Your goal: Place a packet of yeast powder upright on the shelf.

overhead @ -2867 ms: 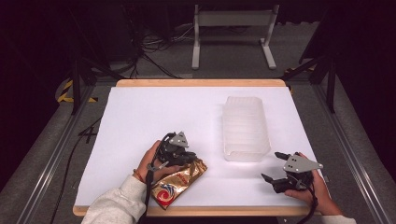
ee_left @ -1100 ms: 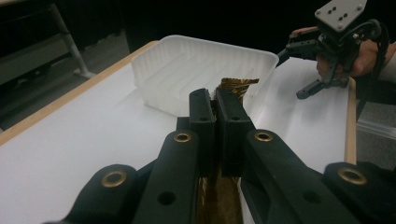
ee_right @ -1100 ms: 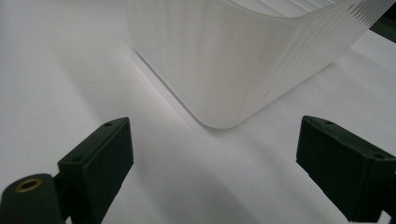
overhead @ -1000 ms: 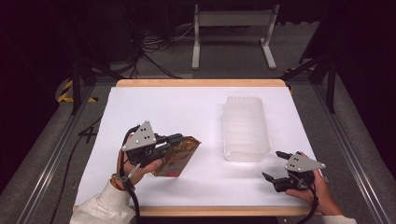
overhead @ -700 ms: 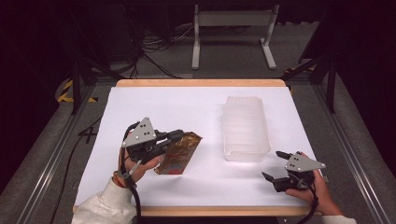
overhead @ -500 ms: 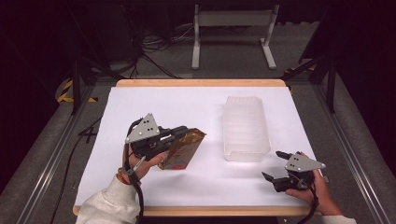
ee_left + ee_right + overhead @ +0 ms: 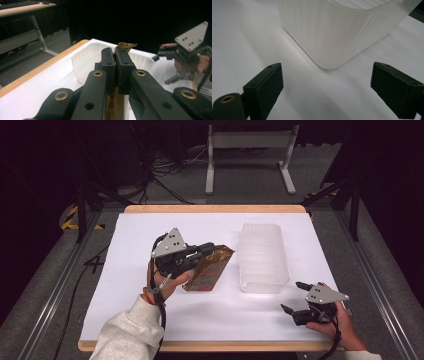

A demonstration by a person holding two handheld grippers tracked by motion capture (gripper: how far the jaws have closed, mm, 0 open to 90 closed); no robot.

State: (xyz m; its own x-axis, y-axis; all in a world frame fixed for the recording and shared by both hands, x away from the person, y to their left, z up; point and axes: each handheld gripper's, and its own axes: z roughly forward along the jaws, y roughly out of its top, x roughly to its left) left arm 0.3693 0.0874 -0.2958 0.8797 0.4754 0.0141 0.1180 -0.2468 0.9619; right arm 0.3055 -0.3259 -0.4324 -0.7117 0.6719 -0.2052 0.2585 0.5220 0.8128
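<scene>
A brown packet (image 7: pixel 210 266) is held clenched in the left gripper (image 7: pixel 200 254) beside the ribbed bin (image 7: pixel 263 257) at the table's (image 7: pixel 125 320) middle (right gripper (image 7: pixel 295 297) spread wide, idle), so it is judged that a lift over the rim is called for next.

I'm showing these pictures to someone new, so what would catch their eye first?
Probably the shiny gold snack packet, pinched in the left gripper and lifted near the middle of the white table. Next, the translucent ribbed plastic bin just to its right, with the right gripper open at the near right corner.
</scene>
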